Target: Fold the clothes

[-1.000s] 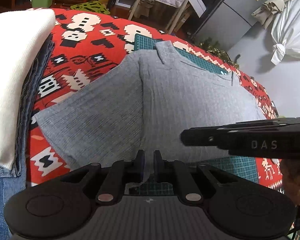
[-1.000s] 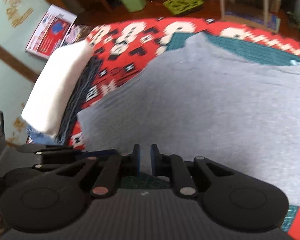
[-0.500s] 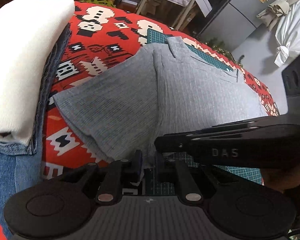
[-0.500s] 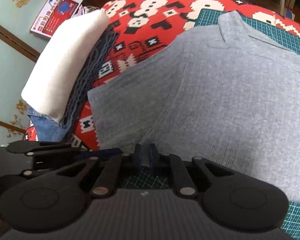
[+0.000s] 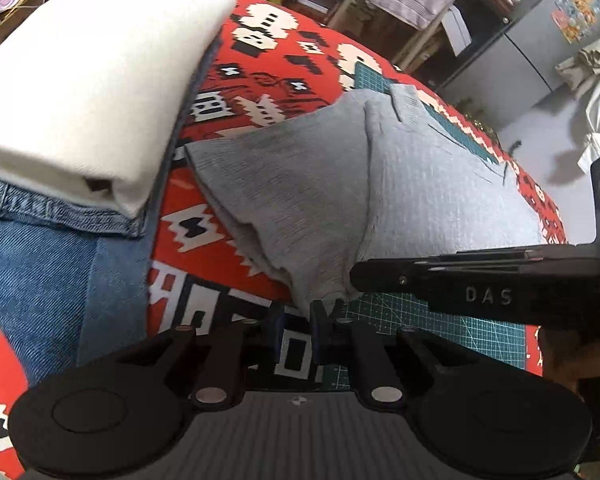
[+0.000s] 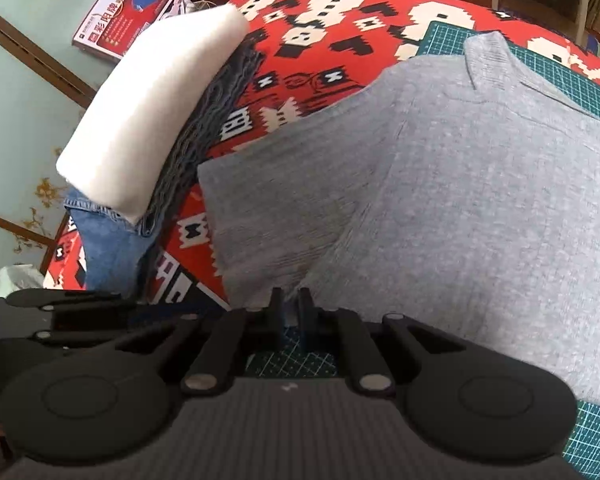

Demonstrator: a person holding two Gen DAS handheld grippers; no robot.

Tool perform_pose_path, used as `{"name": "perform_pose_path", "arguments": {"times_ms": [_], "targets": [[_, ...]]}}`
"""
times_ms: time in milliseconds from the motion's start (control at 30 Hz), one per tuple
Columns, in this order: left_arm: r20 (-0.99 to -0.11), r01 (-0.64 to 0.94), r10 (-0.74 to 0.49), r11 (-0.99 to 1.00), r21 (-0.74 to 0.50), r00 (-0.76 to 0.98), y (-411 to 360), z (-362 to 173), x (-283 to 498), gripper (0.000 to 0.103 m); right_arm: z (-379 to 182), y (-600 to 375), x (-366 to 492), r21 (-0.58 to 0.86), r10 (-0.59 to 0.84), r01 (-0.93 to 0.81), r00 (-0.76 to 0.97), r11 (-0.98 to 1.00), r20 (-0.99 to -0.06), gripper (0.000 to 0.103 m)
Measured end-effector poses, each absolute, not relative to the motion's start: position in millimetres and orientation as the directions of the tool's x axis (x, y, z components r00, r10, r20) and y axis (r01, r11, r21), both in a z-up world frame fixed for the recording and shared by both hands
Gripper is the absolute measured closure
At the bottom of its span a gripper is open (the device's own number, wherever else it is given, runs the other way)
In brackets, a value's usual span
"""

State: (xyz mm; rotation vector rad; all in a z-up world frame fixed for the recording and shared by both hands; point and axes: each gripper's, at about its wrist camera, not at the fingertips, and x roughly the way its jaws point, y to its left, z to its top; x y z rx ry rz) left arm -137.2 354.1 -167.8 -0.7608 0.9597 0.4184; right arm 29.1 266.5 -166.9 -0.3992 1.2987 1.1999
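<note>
On the red patterned cloth [image 5: 256, 52] a grey collared shirt [image 6: 460, 184] lies spread flat, partly over a green cutting mat [image 5: 440, 320], collar at the far side. Left gripper [image 5: 298, 320] sits low at the shirt's near corner, fingers a narrow gap apart with nothing between them, hem just touching the right finger. Right gripper [image 6: 287, 308] is right next to it, level, fingers pinched nearly together at the hem, though I can't tell if fabric's actually caught. Off to the left there's a stack: white folded cloth [image 6: 156, 108] over dark knit and jeans [image 5: 40, 272].
</note>
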Motion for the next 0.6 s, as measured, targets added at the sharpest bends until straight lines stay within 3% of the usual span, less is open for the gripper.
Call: {"name": "perform_pose_path", "arguments": {"times_ms": [400,467,600], "targets": [[-0.835,-0.660,-0.015,0.605,-0.446,0.550,363.9,-175.6,-129.1,0.087,-168.8,263.4,26.4,0.377,0.446,-0.828,-0.176,0.415,-0.878,0.096],[-0.843,-0.674,0.000,0.600,-0.431,0.538,363.5,-175.9,-130.2,0.101,-168.9,263.7,26.3,0.378,0.447,-0.827,-0.176,0.416,-0.877,0.096],[-0.852,-0.691,0.021,0.597,-0.409,0.523,361.6,-173.8,-137.6,0.101,-168.2,265.5,25.2,0.385,0.451,-0.824,-0.181,0.416,-0.874,0.096]]}}
